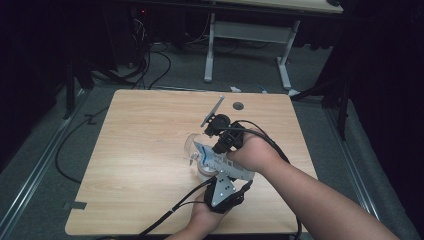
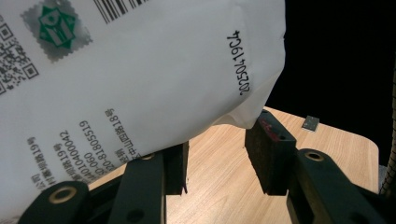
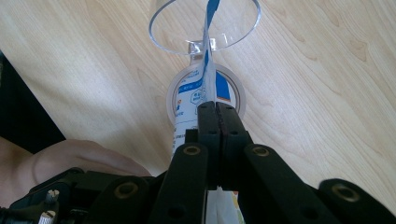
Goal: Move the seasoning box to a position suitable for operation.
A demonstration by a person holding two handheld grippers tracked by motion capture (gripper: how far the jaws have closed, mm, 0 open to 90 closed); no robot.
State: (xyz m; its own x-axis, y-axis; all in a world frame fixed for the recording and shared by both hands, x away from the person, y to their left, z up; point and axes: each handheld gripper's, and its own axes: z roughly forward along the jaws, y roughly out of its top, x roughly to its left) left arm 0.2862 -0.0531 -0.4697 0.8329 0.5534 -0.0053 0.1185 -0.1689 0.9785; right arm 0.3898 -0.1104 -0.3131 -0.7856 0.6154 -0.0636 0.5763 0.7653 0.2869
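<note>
Right gripper view: right gripper [image 3: 217, 109] pinching pouch [image 3: 205, 70].

White printed bag [image 2: 140, 74] over parted black fingers [image 2: 268, 154], wooden table [image 2: 219, 186] beneath

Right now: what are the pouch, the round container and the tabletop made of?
Pouch: white glossy film, probably plastic; it creases and carries print. Round container: clear plastic by the look; wood grain shows through it. Tabletop: light wood-grain surface, matte, maybe laminate.
</note>
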